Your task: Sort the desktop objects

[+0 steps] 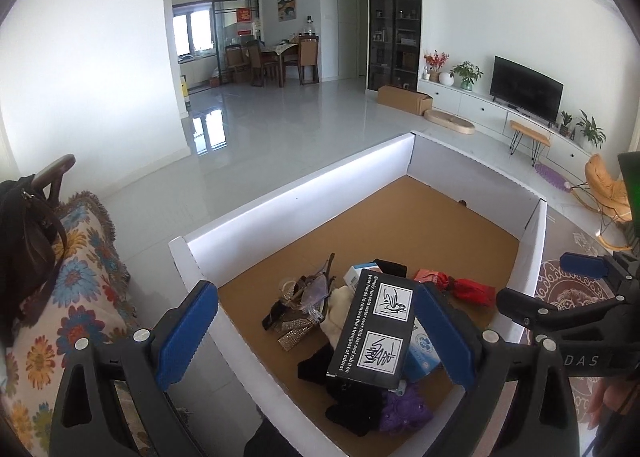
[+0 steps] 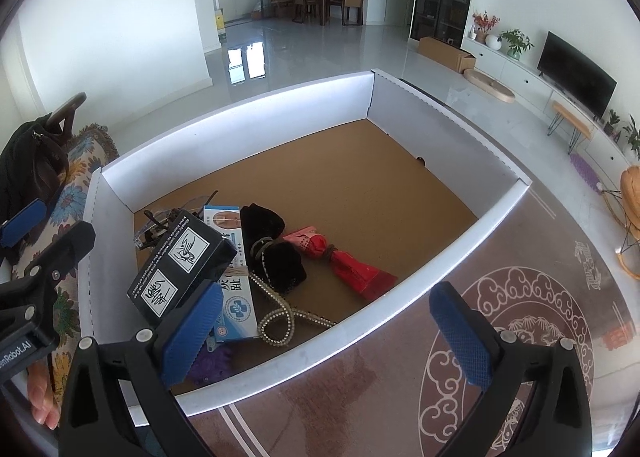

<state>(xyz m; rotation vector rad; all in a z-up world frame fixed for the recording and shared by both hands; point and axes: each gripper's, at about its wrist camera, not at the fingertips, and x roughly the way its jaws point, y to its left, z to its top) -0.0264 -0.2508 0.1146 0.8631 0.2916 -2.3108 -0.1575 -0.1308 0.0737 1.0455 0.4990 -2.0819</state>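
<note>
Left tool (image 1: 316,333): jaws wide, empty; black box (image 1: 372,329) lies between them, tilted on the pile inside the white tray (image 1: 304,189). Right tool (image 2: 328,331): jaws wide, empty, over the tray's near wall beside the blue-white carton (image 2: 236,297).

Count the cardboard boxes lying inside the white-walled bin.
2. The black box lies tilted on top of the pile; the white-and-blue box lies under it, partly covered. More could be hidden beneath the clutter.
</note>
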